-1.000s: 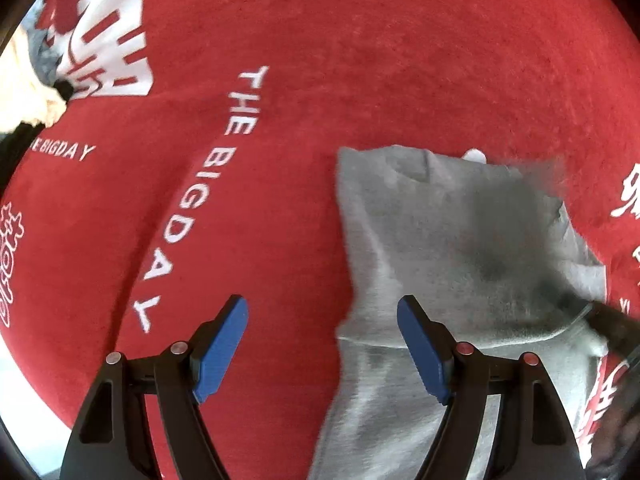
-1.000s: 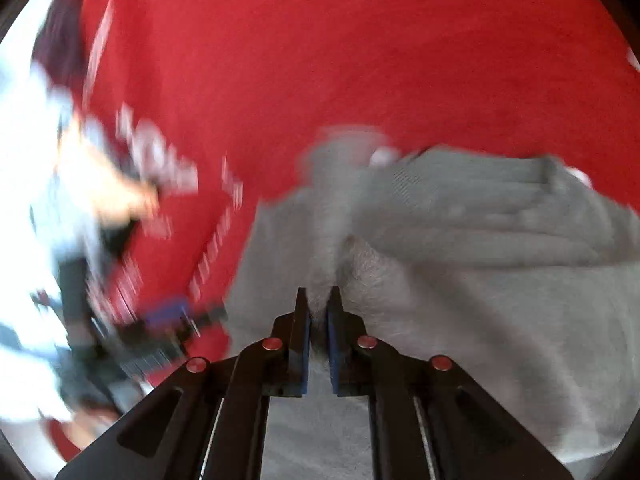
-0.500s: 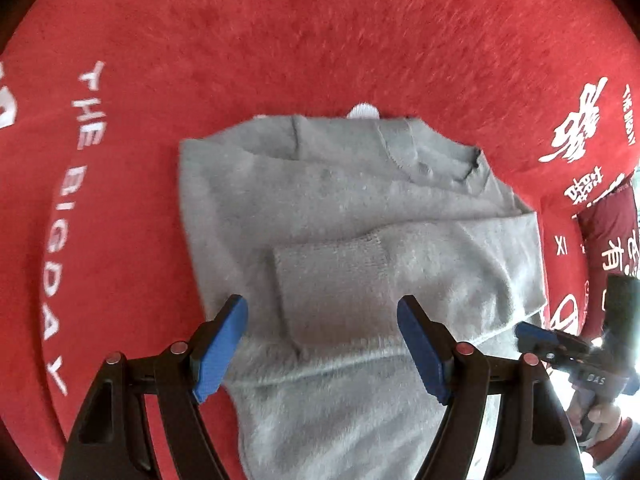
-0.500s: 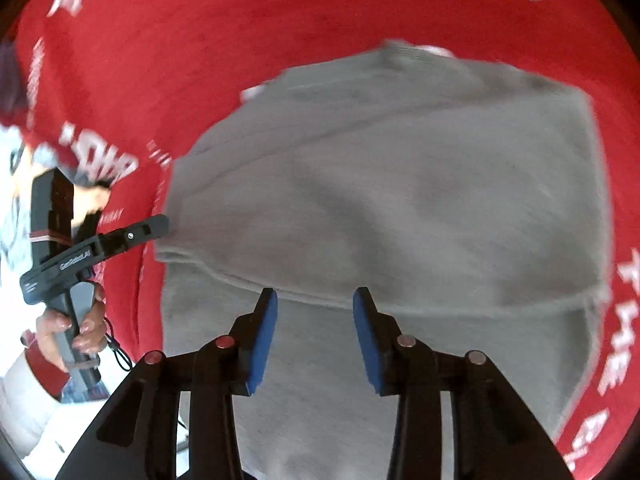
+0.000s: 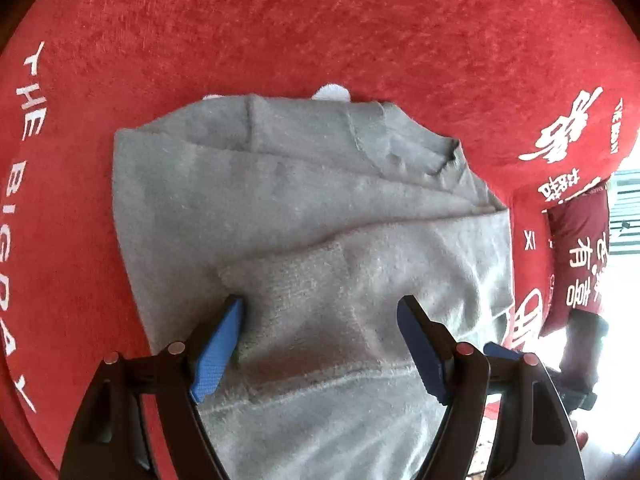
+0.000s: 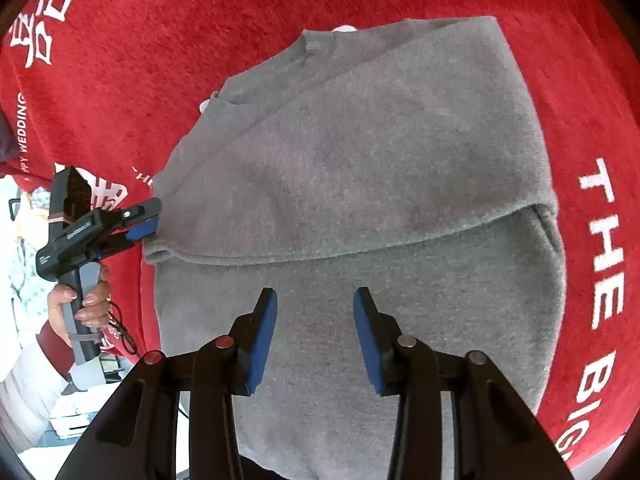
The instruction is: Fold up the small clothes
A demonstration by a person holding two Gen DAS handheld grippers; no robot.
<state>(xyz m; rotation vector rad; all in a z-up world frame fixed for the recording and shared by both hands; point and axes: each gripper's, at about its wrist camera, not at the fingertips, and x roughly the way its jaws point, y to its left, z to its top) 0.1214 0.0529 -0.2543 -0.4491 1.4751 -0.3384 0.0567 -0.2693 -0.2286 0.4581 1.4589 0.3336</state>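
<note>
Grey sweater (image 5: 304, 208) lies flat on the red cloth (image 5: 320, 32) covering the surface, neckline at the far end, hem toward us. We see both sides already turned in: one sleeve lies across the body with its ribbed cuff (image 5: 288, 276) on top, facing us in the left view.

Left tool (image 5: 320, 332): jaws spread wide, holding nothing. It sits low over the sweater, straddling the folded sleeve, left pad close beside the cuff's corner; contact we cannot confirm.

Right tool (image 6: 316, 332): jaws parted, empty, hovering over the lower body of the sweater, near the hem. In this view the left tool also shows at the sweater's side edge (image 6: 144, 224), the person's hand (image 6: 86, 300) on its handle.

Our reading: the sleeve folds are done, and we are between grasps, setting up the lengthwise fold.

Next move, as we judge it: each tool takes one hem corner, pinching all layers, then both lift together and carry the hem up to the neckline. The knit is soft and thick; an uneven lift may drag the sleeve out of place.
</note>
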